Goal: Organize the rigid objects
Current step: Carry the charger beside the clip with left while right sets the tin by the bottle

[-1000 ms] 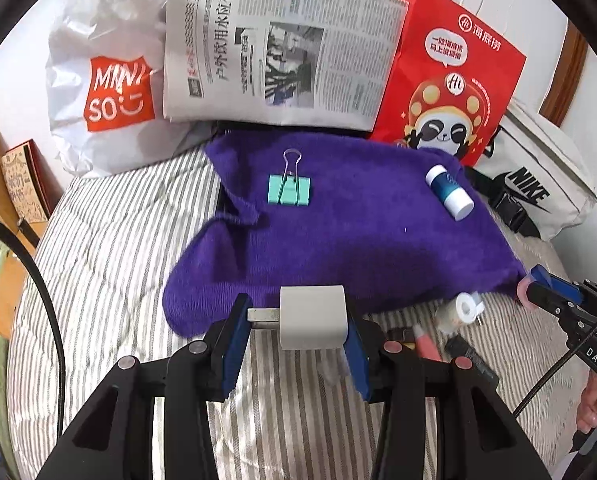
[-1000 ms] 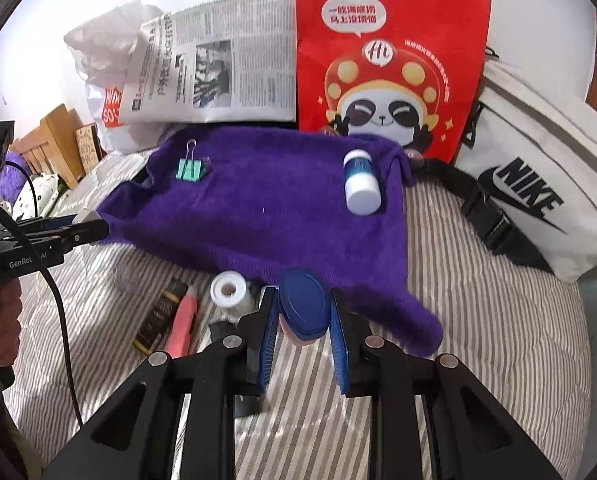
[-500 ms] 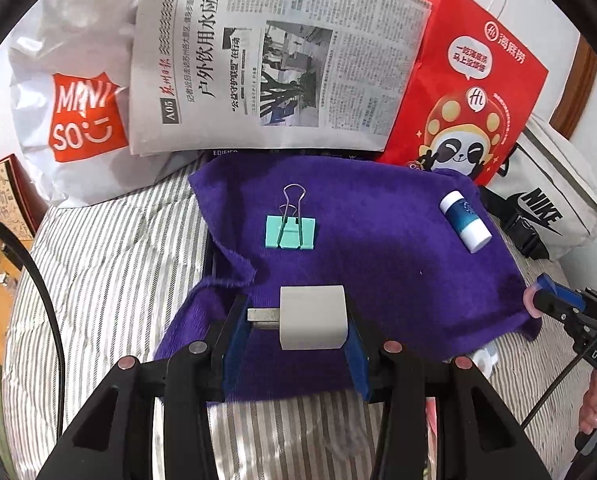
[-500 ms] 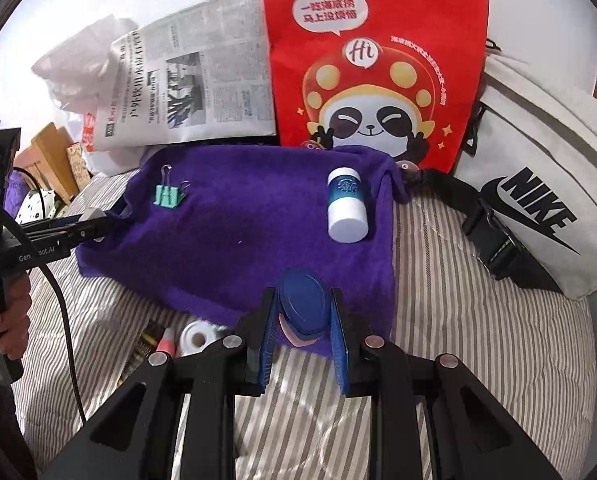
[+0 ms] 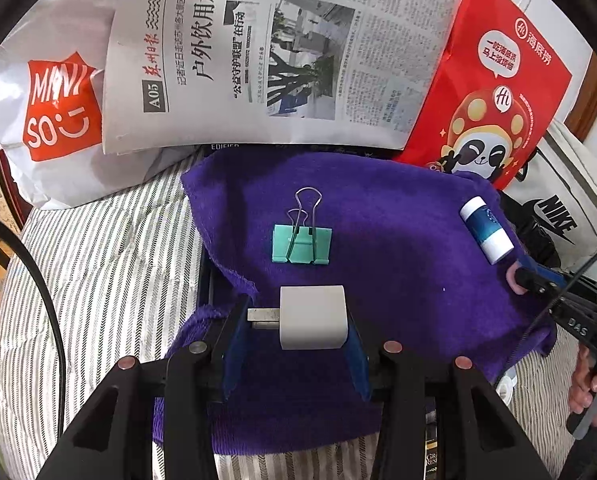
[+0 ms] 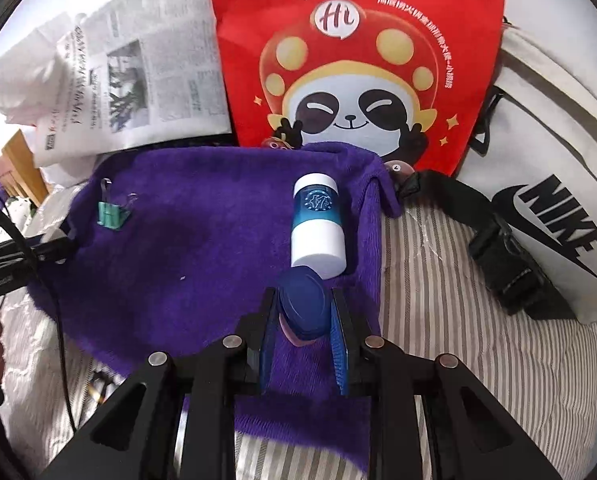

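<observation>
Left wrist view: striped bedcover (image 5: 98, 280) bearing a purple towel (image 5: 398, 240). Left claw (image 5: 298, 326), partly closed, grips a white charger plug (image 5: 312, 322) above the towel. Green binder clip (image 5: 301, 245) lies at 12 o'clock from the plug, blue-and-white bottle (image 5: 486, 235) at 2 o'clock. Newspaper (image 5: 282, 56), white Miniso bag (image 5: 54, 120) and red panda bag (image 5: 494, 92) stand behind.

Right wrist view: right claw (image 6: 303, 320), nearly closed, clamps a blue-lidded object (image 6: 303, 306) over the towel's right part, just below the bottle. White Nike bag (image 6: 550, 184) lies at 3 o'clock.
</observation>
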